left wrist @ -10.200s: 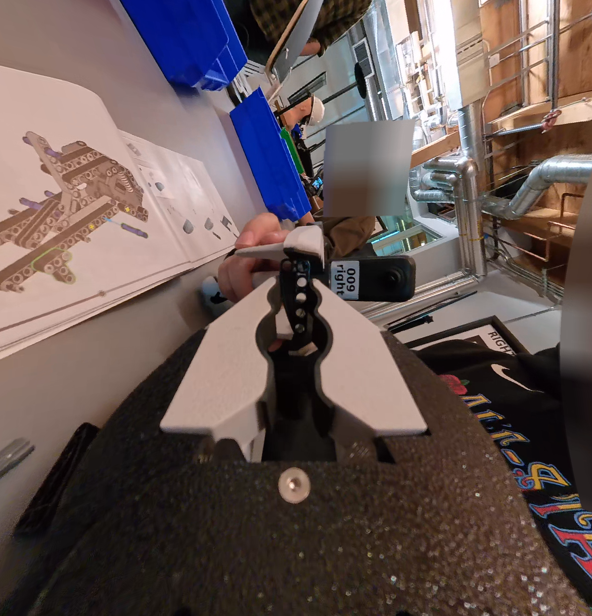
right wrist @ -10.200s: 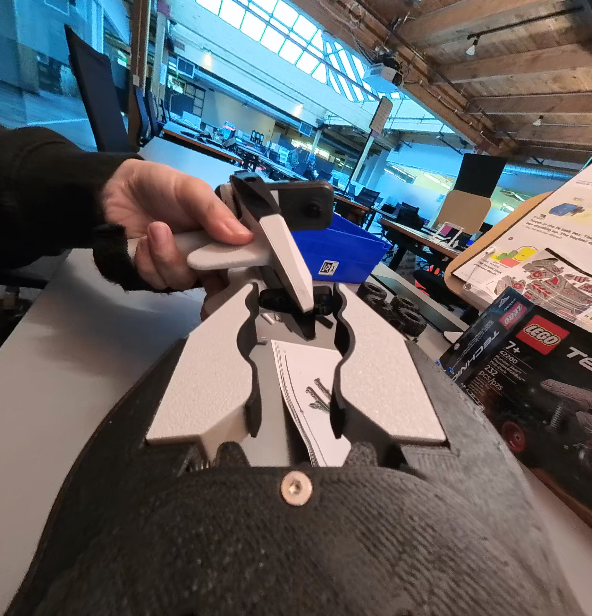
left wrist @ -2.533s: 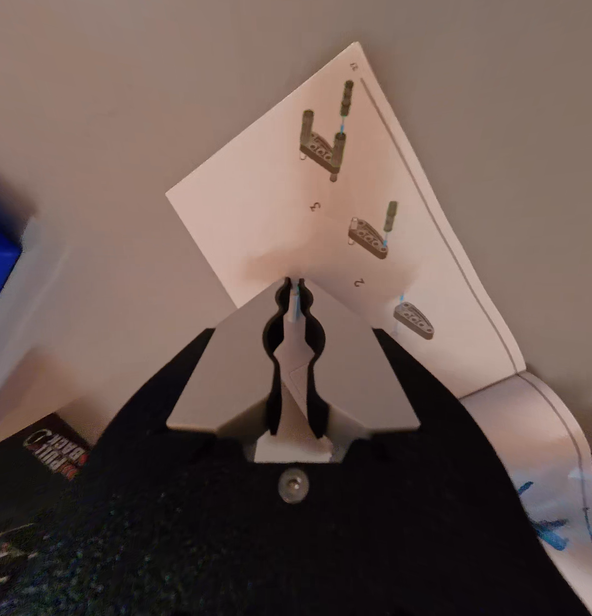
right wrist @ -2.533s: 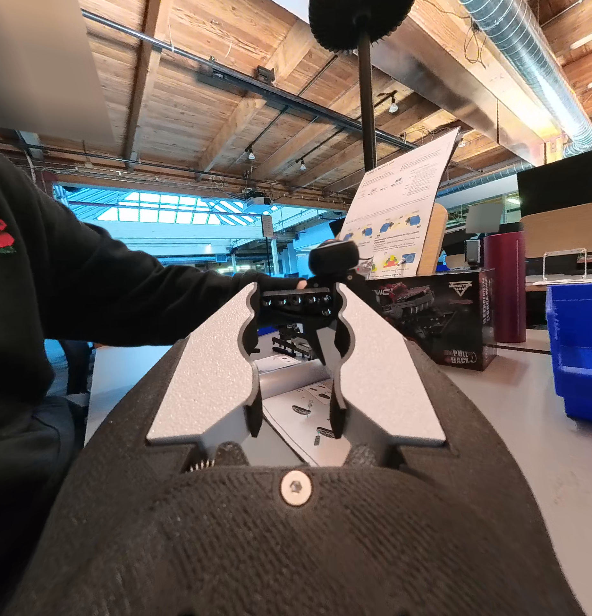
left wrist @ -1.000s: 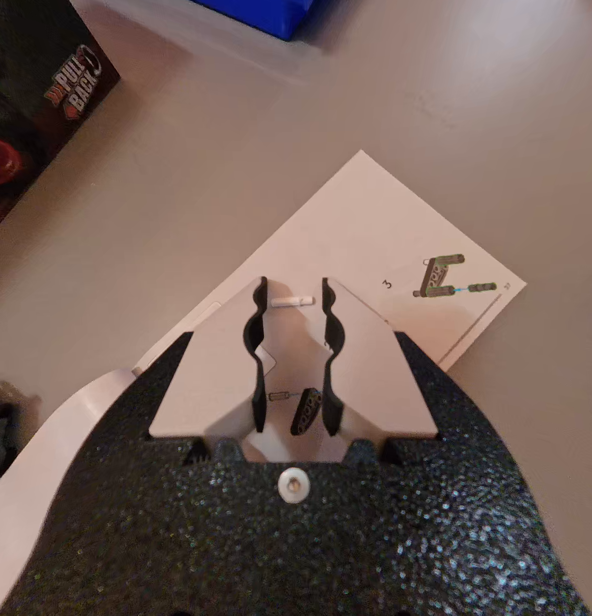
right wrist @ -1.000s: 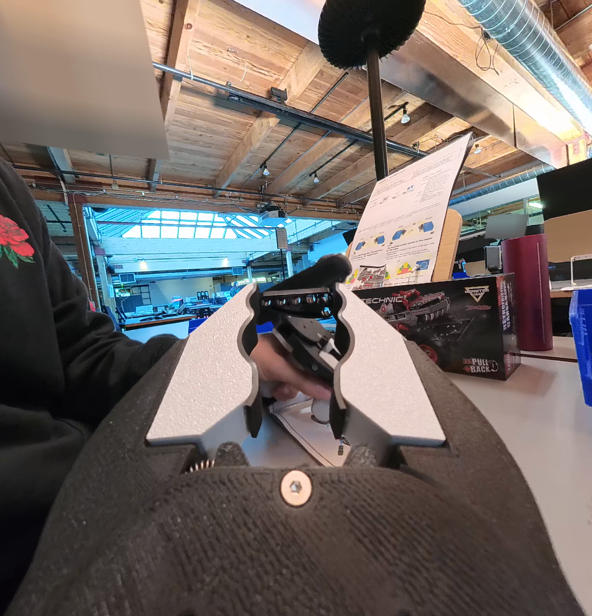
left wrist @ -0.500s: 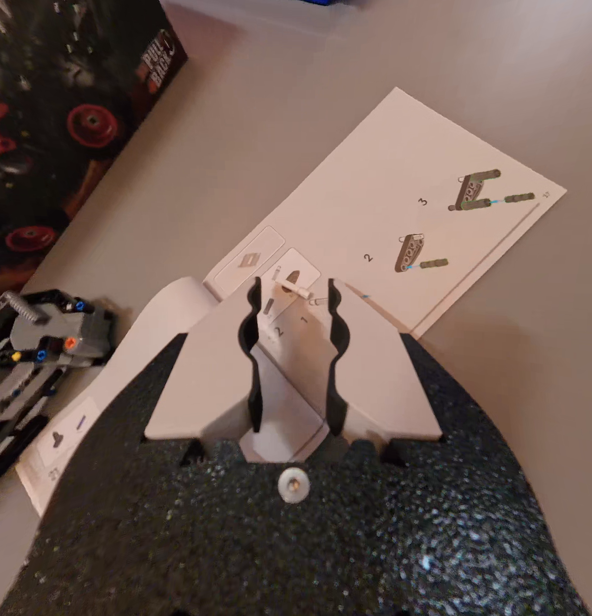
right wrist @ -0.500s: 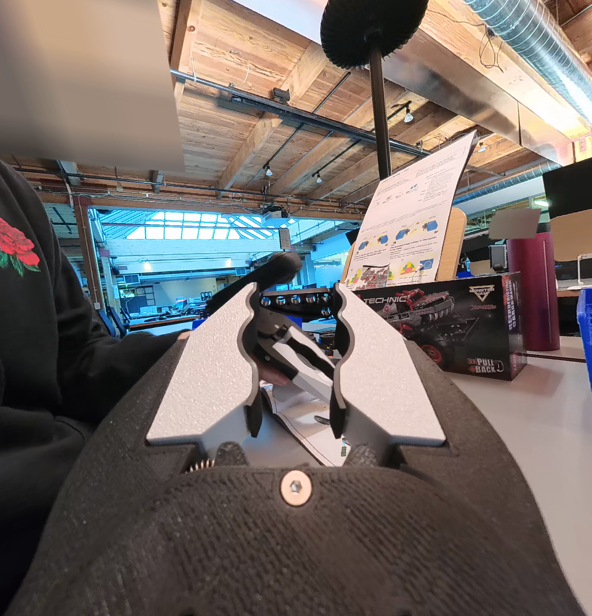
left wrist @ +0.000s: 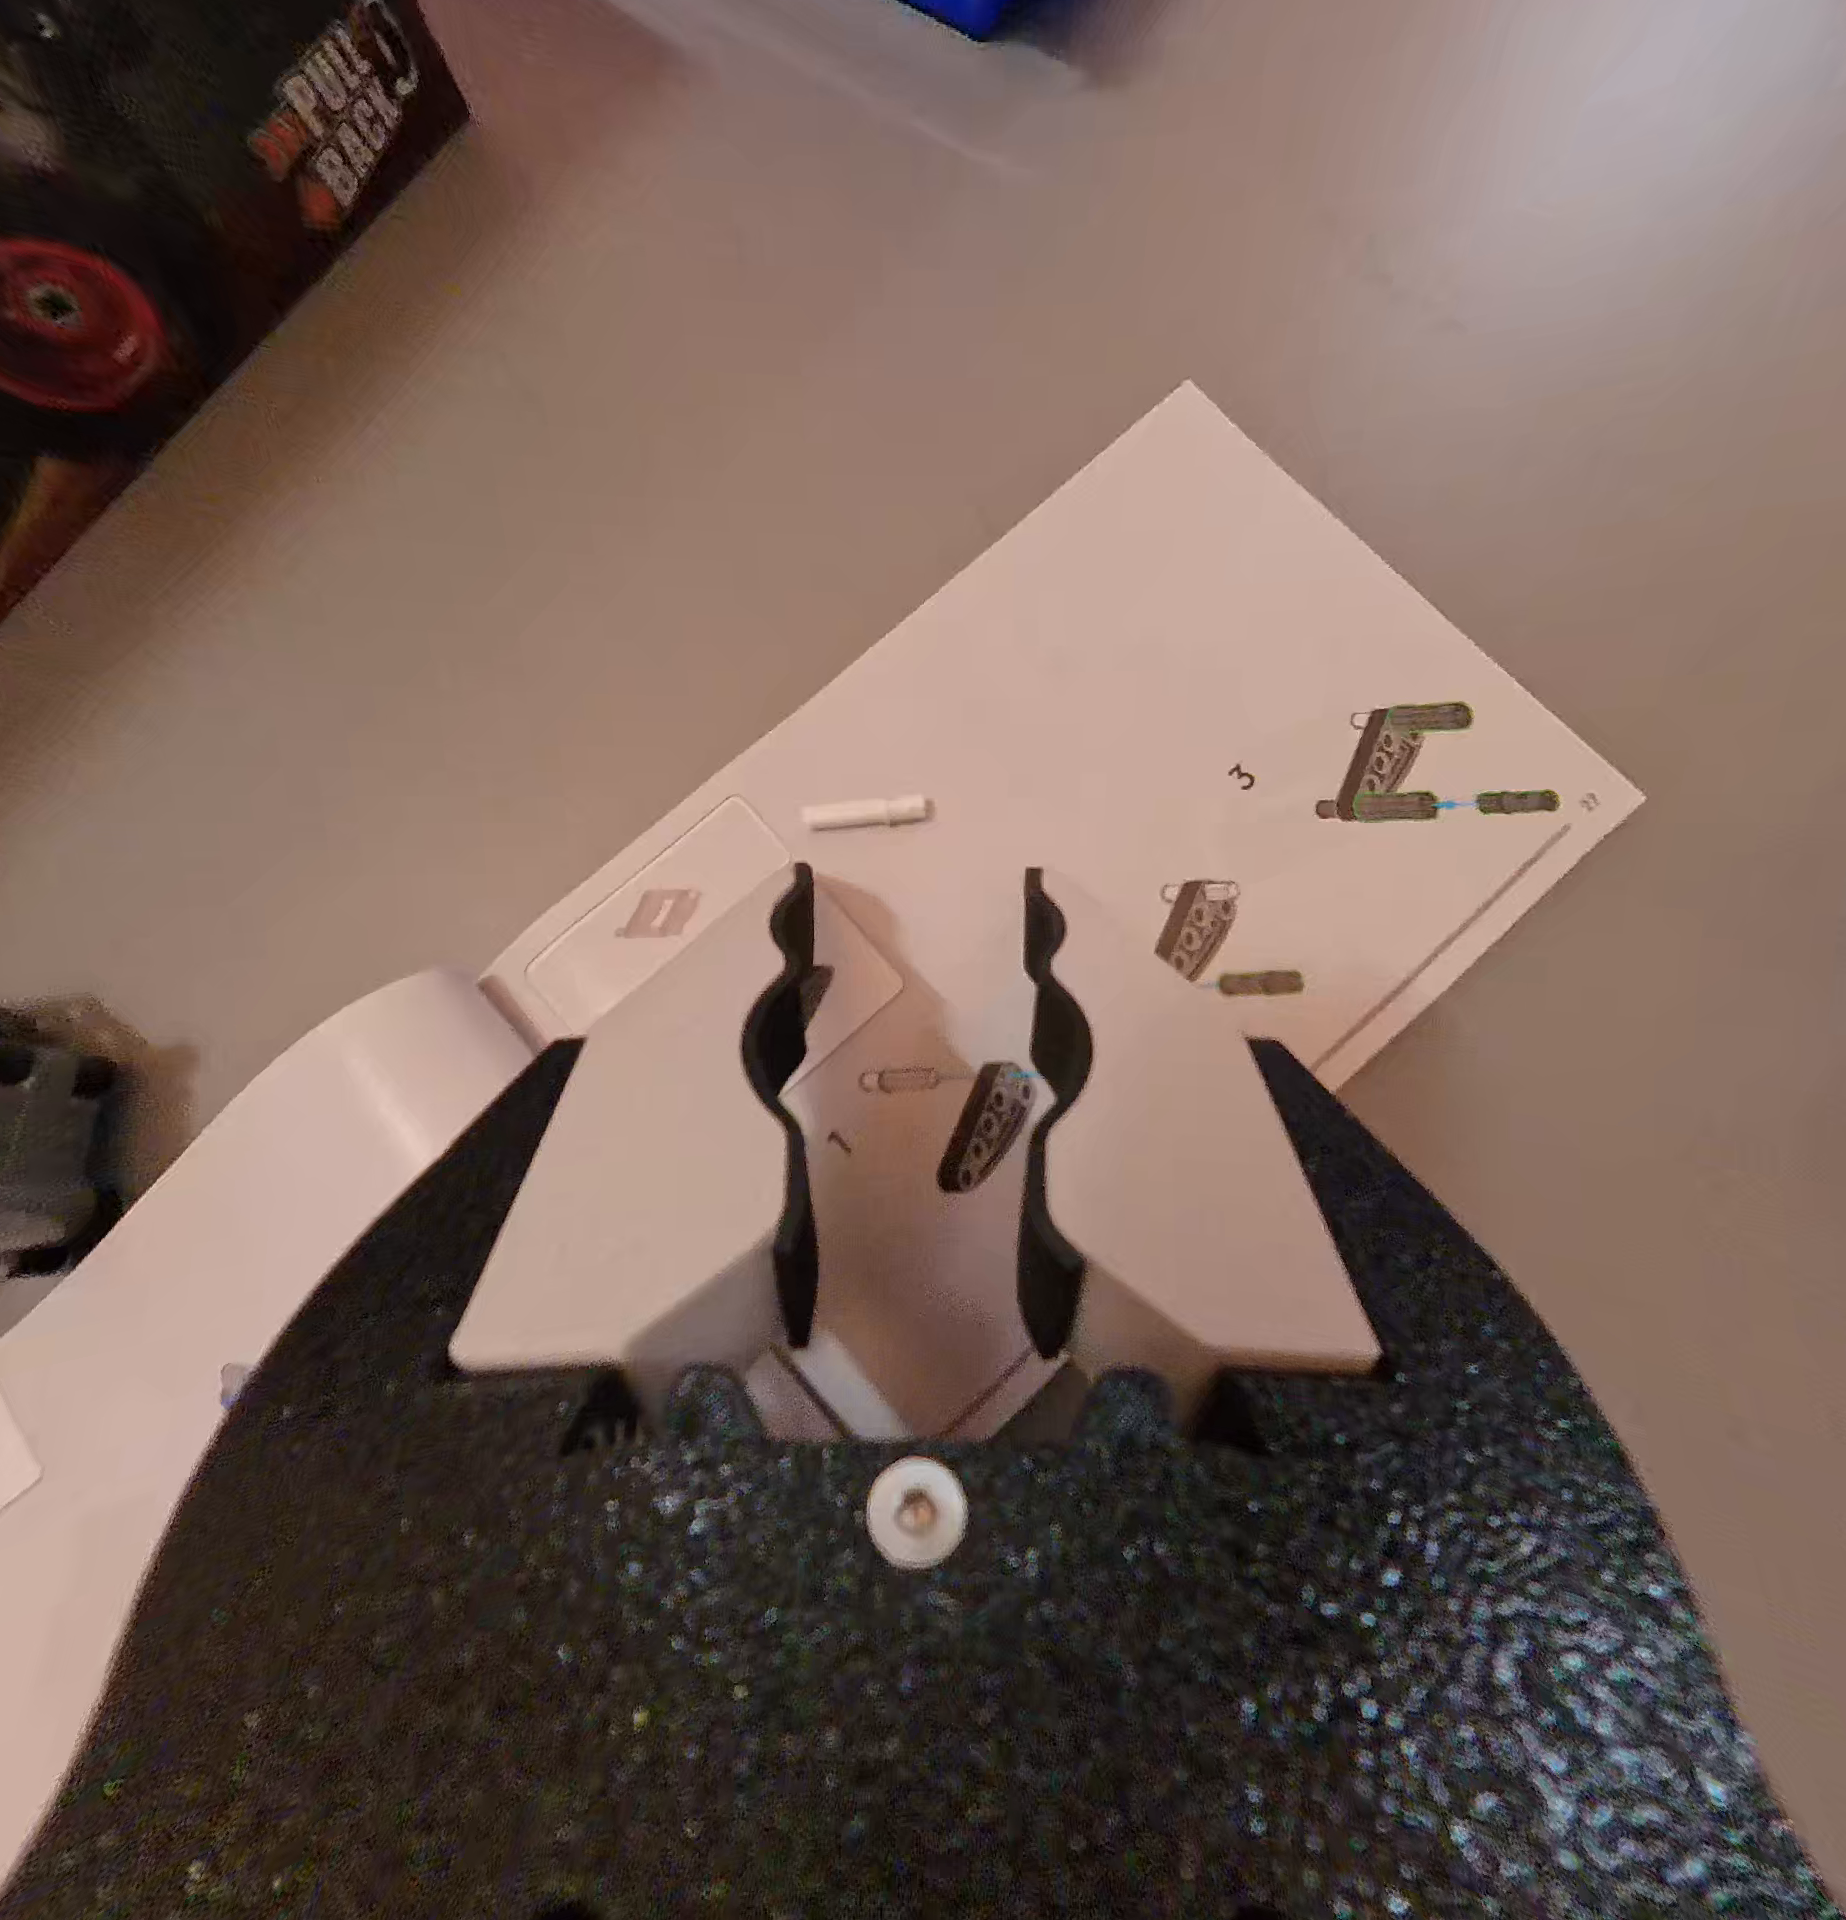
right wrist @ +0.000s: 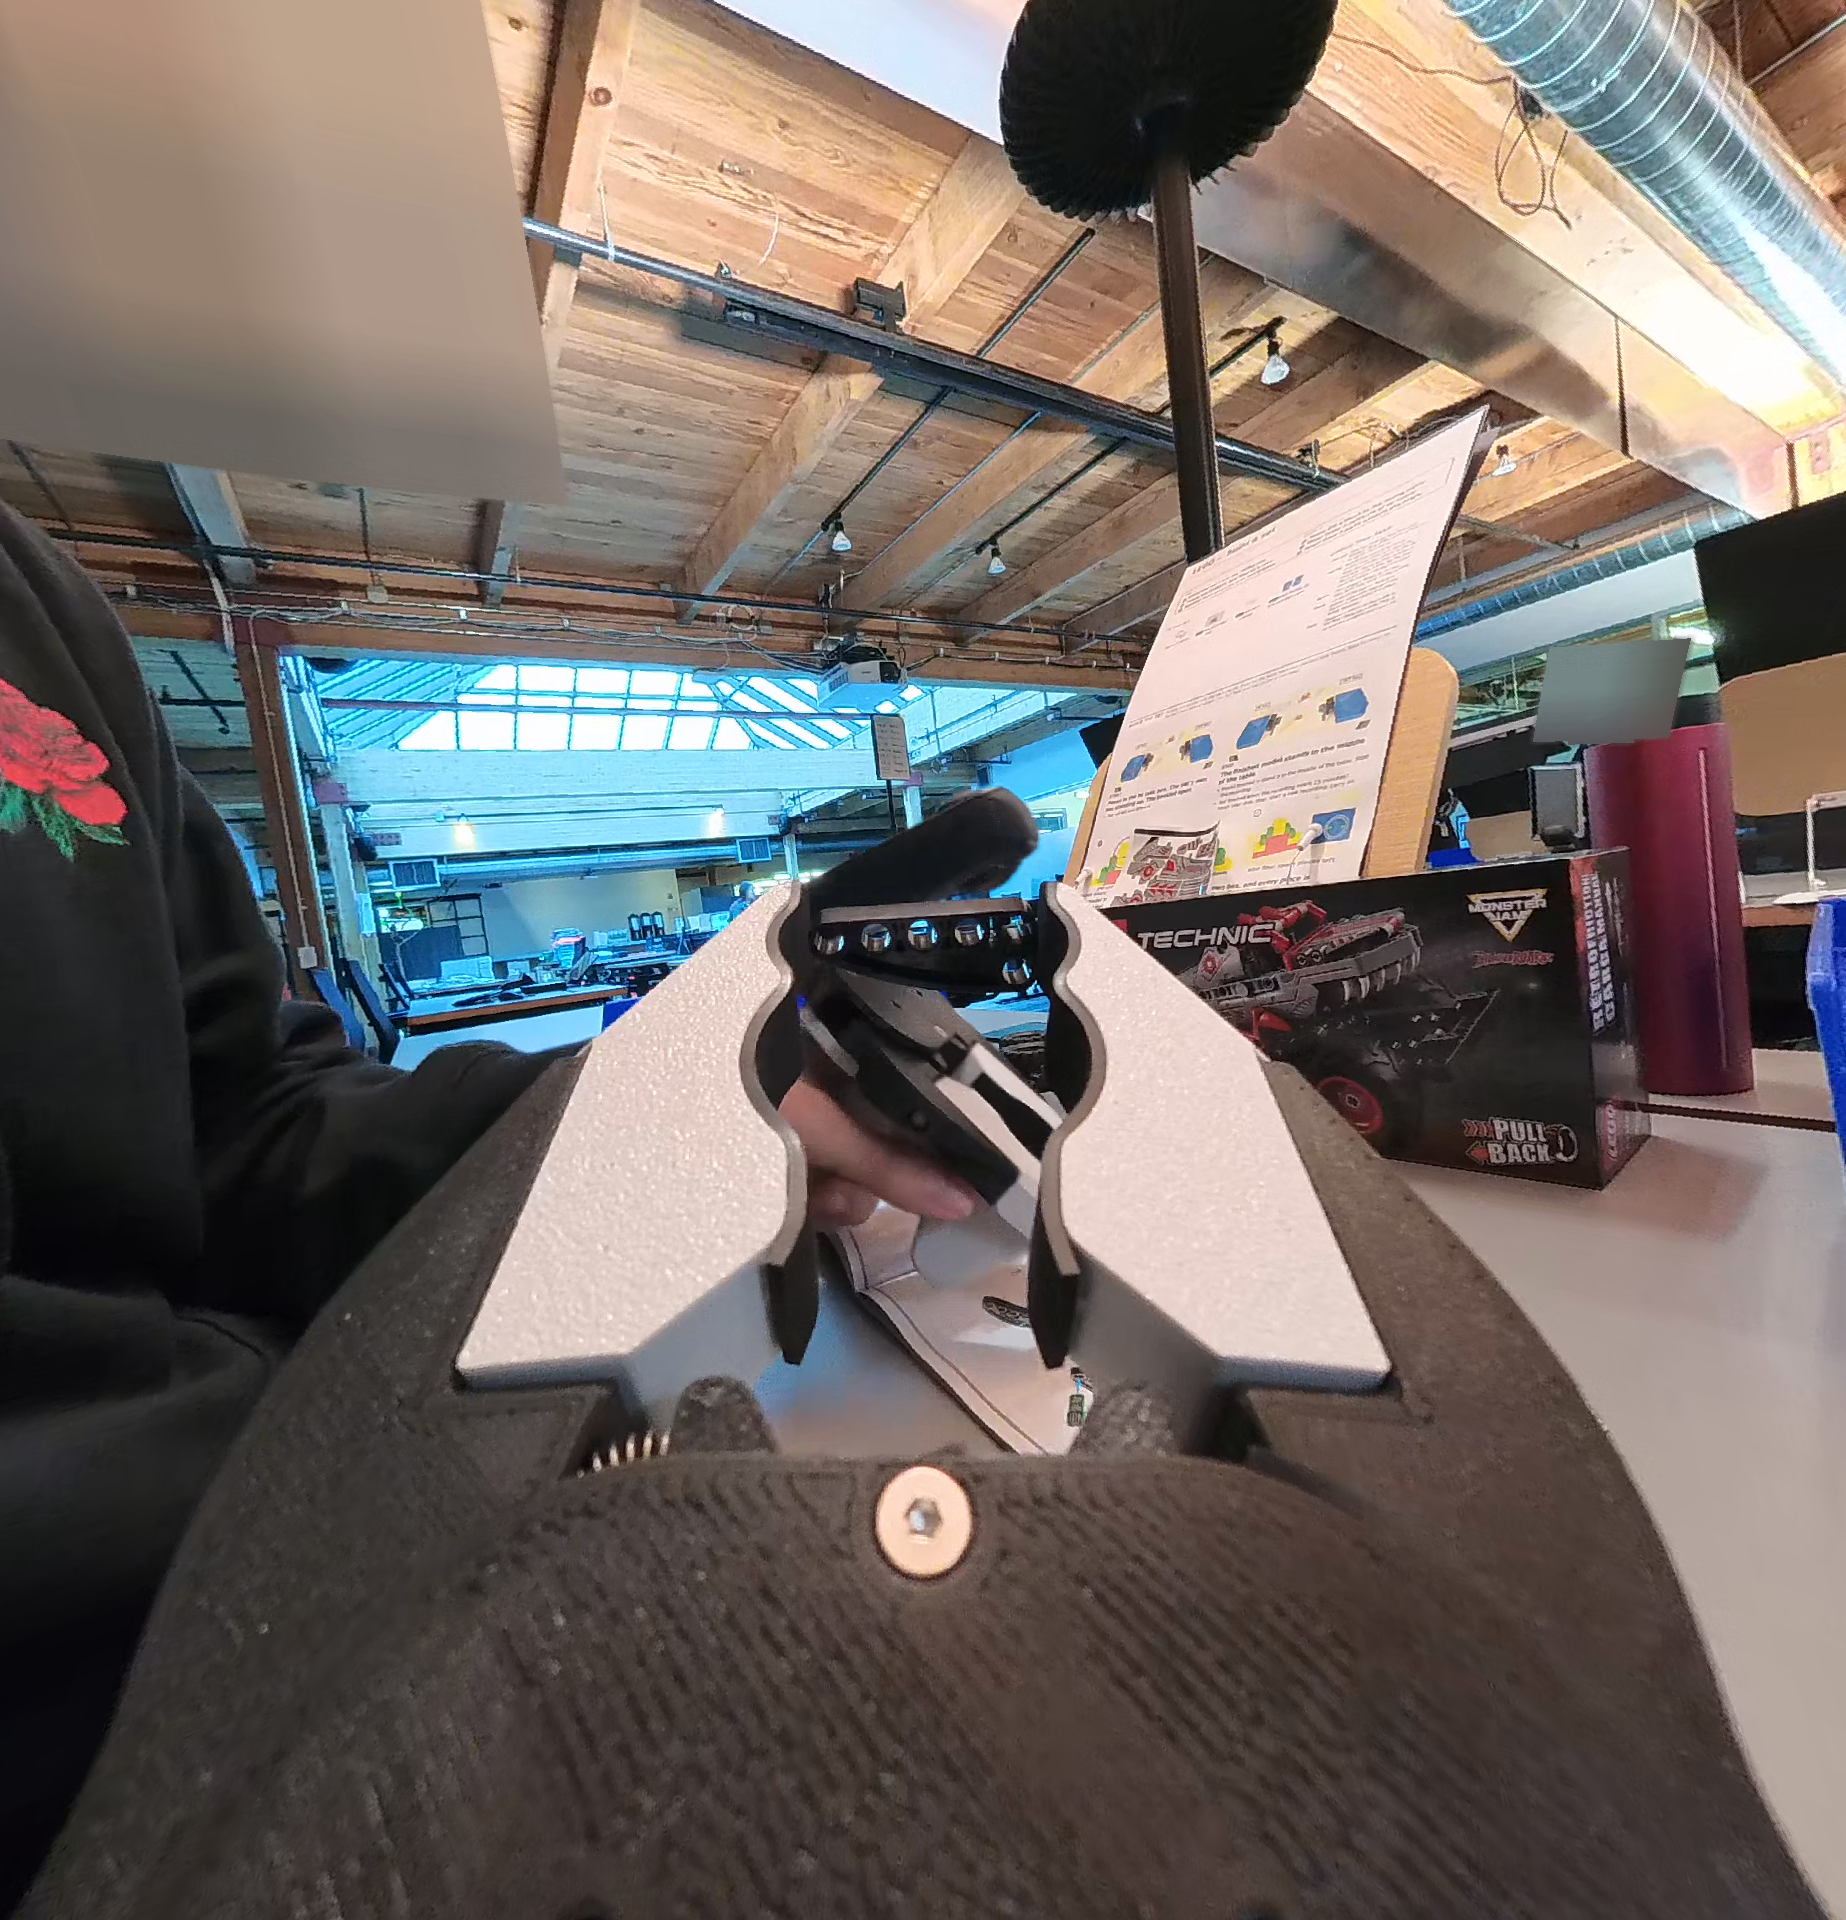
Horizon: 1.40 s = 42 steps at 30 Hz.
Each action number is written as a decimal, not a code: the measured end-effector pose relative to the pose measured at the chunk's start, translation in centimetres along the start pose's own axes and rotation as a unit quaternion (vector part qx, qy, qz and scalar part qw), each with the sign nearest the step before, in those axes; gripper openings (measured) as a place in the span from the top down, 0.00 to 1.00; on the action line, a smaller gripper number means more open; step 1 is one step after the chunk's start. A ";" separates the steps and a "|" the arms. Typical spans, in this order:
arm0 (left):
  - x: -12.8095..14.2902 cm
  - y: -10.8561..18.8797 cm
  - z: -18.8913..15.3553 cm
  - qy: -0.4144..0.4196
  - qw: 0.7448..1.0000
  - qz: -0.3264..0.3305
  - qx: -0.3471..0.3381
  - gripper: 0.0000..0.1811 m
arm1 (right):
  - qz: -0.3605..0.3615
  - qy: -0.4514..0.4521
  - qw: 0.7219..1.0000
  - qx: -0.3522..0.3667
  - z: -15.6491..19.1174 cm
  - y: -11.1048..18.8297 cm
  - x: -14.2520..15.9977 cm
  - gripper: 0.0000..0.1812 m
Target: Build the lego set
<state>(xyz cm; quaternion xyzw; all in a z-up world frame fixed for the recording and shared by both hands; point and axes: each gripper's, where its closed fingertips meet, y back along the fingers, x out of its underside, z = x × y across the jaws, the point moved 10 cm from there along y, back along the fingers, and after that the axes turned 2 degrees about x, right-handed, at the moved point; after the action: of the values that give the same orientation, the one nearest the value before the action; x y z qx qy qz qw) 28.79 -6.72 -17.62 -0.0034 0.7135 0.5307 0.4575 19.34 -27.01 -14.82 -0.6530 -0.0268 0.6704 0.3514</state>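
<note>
White paper fills the middle of the left wrist view: the instruction booklet [left wrist: 1158,665] lies open on the grey table [left wrist: 794,364], probably so that the printed steps can be read during the work. A small white pin [left wrist: 867,811] rests on the page, just beyond the tips of the left gripper [left wrist: 911,883]. Its fingers [left wrist: 628,1174] stand wide apart and hold nothing; they hover over the page and I judge that they are lined up to pick the pin. At the left edge a partly built grey model [left wrist: 25,1132] is visible (blurred), and the black set box [left wrist: 140,239] lies at the upper left.

In the right wrist view, the right gripper [right wrist: 919,914] points almost level across the table [right wrist: 1625,1351]. A black beam with a row of holes [right wrist: 919,935] spans between its tips, and seems clamped there, though the contact is hard to confirm. Behind it, the person's hand [right wrist: 857,1153] works the left gripper [right wrist: 1018,1179] over the booklet [right wrist: 960,1320]. The set box [right wrist: 1418,997] stands upright further back.
</note>
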 end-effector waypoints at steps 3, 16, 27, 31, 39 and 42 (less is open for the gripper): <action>-0.2 -0.8 -0.4 -0.011 1.000 0.004 -0.004 0.80 | 0.000 0.000 1.000 -0.001 0.0 0.0 0.0 0.77; -6.8 -3.1 5.4 -0.289 0.933 0.077 0.202 0.85 | -0.002 -0.004 1.000 -0.001 -0.1 0.0 0.0 0.77; -5.6 -1.2 5.8 -0.367 0.923 0.039 0.109 0.99 | -0.002 -0.002 1.000 -0.001 -0.1 0.1 0.0 0.77; -0.9 4.9 5.2 -0.403 0.884 0.026 0.235 0.99 | -0.001 -0.002 1.000 -0.001 0.0 0.0 0.0 0.77; 11.4 11.7 5.9 -0.447 0.860 0.097 0.229 0.99 | 0.000 -0.003 1.000 -0.001 0.0 0.0 0.1 0.77; 13.3 12.5 7.1 -0.417 0.881 0.097 0.202 0.99 | 0.002 -0.005 1.000 -0.004 0.0 -0.3 0.2 0.77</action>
<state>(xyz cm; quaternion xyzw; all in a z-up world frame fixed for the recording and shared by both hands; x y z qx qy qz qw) 19.54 10.51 -17.10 0.3799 0.5449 0.3695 0.6498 19.43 -26.69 -14.86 -0.6511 -0.0296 0.6743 0.3472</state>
